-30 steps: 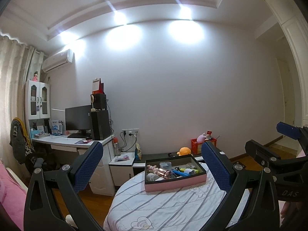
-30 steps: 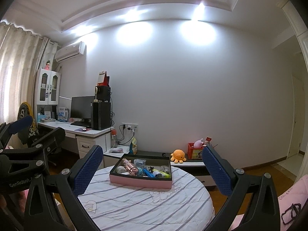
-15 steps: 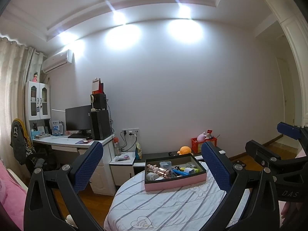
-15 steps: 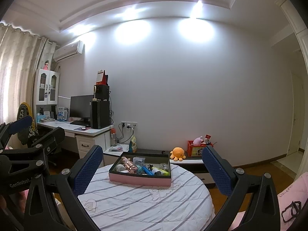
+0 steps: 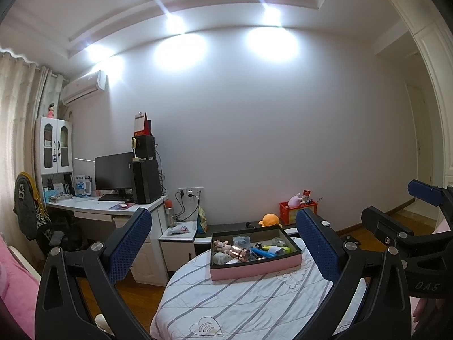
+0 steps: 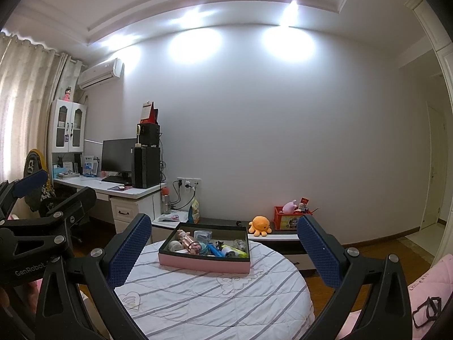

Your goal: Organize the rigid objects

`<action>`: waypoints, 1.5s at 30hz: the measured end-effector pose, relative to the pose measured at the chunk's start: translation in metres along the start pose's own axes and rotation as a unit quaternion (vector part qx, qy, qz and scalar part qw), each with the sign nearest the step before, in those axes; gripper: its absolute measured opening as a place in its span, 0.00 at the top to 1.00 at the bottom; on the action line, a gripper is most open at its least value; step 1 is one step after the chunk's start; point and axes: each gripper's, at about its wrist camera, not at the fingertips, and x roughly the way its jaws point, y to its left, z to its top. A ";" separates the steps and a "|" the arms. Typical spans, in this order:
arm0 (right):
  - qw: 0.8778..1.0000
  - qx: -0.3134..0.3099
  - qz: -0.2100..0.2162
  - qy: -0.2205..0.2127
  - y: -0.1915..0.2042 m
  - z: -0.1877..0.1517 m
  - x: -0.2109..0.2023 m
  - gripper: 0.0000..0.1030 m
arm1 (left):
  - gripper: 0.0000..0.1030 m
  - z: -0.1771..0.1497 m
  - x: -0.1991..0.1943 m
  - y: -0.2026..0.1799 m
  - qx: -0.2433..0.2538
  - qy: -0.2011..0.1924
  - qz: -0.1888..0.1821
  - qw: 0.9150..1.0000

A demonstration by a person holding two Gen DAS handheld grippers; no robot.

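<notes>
- Pink-sided tray (image 6: 203, 265) with a dark lining sits on the far half of a round table (image 6: 215, 306) covered in a white striped cloth, holding the small rigid objects to be organized.
- Going left to right inside the tray: a pale rounded item, a rose-gold cylinder (image 6: 190, 244), a clear plastic box (image 6: 202, 235) behind it, a blue pen-like stick (image 6: 214, 250), and a yellow-green marker (image 6: 234, 250). The items lie jumbled and touching; smaller pieces are too small to identify.
- Left gripper (image 5: 223, 245) is held above the near edge of the table, its blue-padded fingers spread wide and empty, well short of the tray.
- Right gripper (image 6: 223, 250) is likewise spread wide and holds nothing, framing the tray from the other side.
- Beyond the table, left to right: a desk with a monitor (image 6: 119, 155), and an orange plush octopus (image 6: 261, 225) on a low shelf.
- Likely risks: the tray's raised wall could block a low approach and get shoved across the cloth; tightly packed items could be knocked aside or pinched two at a time; the smooth cylinder may roll or slip from the pads.
</notes>
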 end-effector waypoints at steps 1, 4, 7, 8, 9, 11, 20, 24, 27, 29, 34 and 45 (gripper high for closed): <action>1.000 0.000 0.001 0.000 0.000 0.000 0.000 0.00 | 0.00 0.001 0.001 0.000 0.000 0.000 0.000 1.000; 1.000 0.000 0.001 0.001 0.000 0.000 -0.001 0.00 | 0.00 0.002 0.001 0.001 0.002 0.000 0.002 1.000; 1.000 -0.001 0.000 0.001 0.001 0.000 0.000 0.00 | 0.00 0.002 0.001 0.002 0.003 0.000 0.003 1.000; 1.000 0.000 0.000 0.001 0.000 0.000 0.000 0.00 | 0.00 0.002 0.002 0.001 0.003 0.000 0.003 1.000; 1.000 0.000 -0.001 0.002 0.001 0.000 0.000 0.00 | 0.00 0.002 0.002 0.002 0.003 0.000 0.003 1.000; 1.000 -0.001 -0.002 0.003 0.001 0.000 0.000 0.00 | 0.00 0.002 0.001 0.002 0.003 0.000 0.003 1.000; 1.000 -0.001 -0.004 0.005 0.000 0.001 0.000 0.00 | 0.00 0.001 0.003 0.000 0.003 0.002 0.001 1.000; 1.000 -0.002 -0.003 0.007 0.000 0.001 0.001 0.00 | 0.00 0.000 0.004 0.000 0.004 -0.003 0.001 1.000; 1.000 -0.002 -0.005 0.006 0.000 0.001 0.001 0.00 | 0.00 -0.004 0.005 0.001 0.002 -0.008 -0.002 1.000; 1.000 -0.002 -0.007 0.004 0.000 0.002 0.001 0.00 | 0.00 -0.006 0.006 0.001 -0.002 -0.008 -0.005 1.000; 1.000 -0.004 -0.021 0.000 0.003 0.001 0.001 0.00 | 0.00 -0.007 0.010 0.003 -0.009 -0.005 -0.015 1.000; 0.999 -0.002 -0.041 -0.017 0.006 0.001 -0.002 0.00 | 0.00 -0.007 0.012 0.002 -0.009 -0.008 -0.015 1.000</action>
